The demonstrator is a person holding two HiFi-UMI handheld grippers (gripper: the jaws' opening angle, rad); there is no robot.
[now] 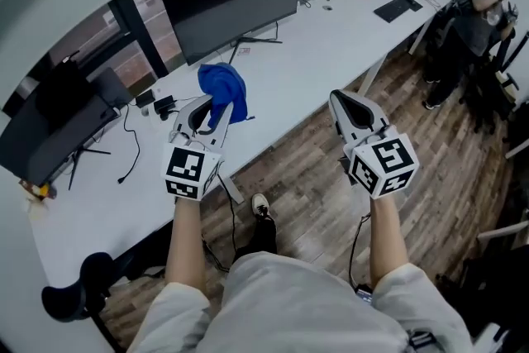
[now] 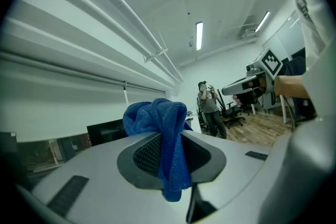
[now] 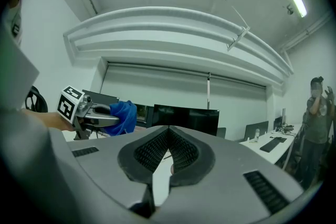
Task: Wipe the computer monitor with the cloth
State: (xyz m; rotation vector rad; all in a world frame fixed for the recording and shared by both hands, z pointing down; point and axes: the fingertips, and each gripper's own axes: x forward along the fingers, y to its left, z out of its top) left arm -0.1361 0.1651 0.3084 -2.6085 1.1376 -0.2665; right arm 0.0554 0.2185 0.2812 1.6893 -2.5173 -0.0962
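**One cloth, two grippers, two monitors**

A white desk (image 1: 331, 45) carries two dark screens: a left monitor (image 1: 50, 128) and a wide monitor (image 1: 235, 0). The left gripper (image 1: 216, 106) has its jaws pinched on the single blue cloth (image 1: 223, 85), held over the desk before the wide monitor. The right gripper (image 1: 339, 99) has its jaws pressed together and empty, above the wooden floor (image 1: 314, 178).

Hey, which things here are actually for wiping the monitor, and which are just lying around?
For the job: blue cloth, clamped in the left gripper; wide monitor.
Lying about: keyboard; second monitor at far left; small black boxes on the desk.
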